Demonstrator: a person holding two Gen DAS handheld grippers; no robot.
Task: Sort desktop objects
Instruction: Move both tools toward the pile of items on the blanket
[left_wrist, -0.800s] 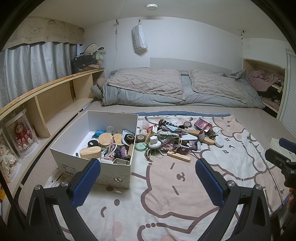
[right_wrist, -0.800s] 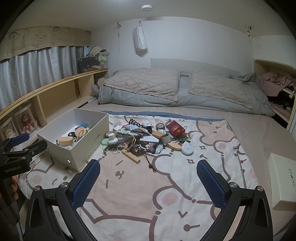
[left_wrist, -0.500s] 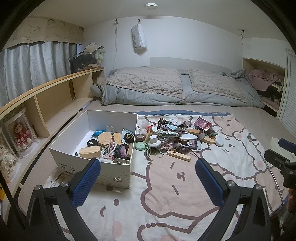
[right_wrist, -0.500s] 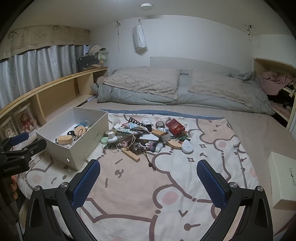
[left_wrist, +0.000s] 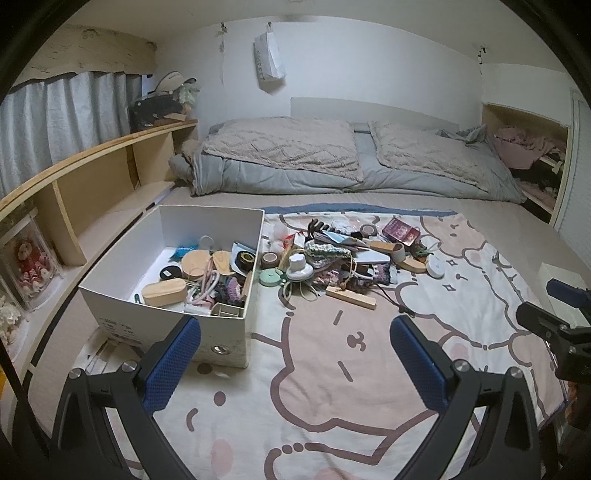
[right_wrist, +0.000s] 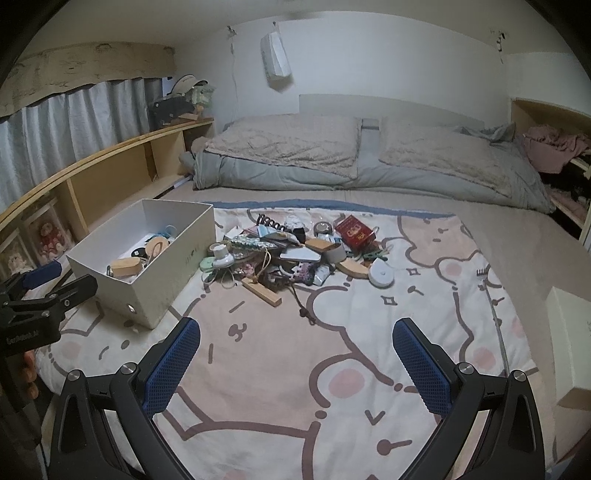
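A pile of small desk objects (left_wrist: 343, 254) (right_wrist: 295, 251) lies on a cartoon-print blanket (left_wrist: 325, 369) (right_wrist: 280, 369): a wooden block (left_wrist: 351, 296) (right_wrist: 263, 290), a red box (left_wrist: 400, 230) (right_wrist: 354, 229), a white round case (left_wrist: 436, 265) (right_wrist: 382, 274), a mint disc (left_wrist: 271, 277), cords. A white box (left_wrist: 236, 332) (right_wrist: 159, 288), left of the pile, holds several sorted items. My left gripper (left_wrist: 295, 363) hangs open and empty near the box's front corner. My right gripper (right_wrist: 296, 365) is open and empty, short of the pile.
Folded grey bedding (left_wrist: 332, 162) (right_wrist: 351, 158) lies behind the blanket. A wooden shelf (left_wrist: 92, 173) runs along the left wall. A white shoe-box lid (right_wrist: 569, 339) rests at the right edge. A bag (left_wrist: 269, 61) hangs on the back wall.
Both views have dipped slightly lower, so the ceiling light has left the top edge. The objects and the box lie as before, and both grippers stay open.
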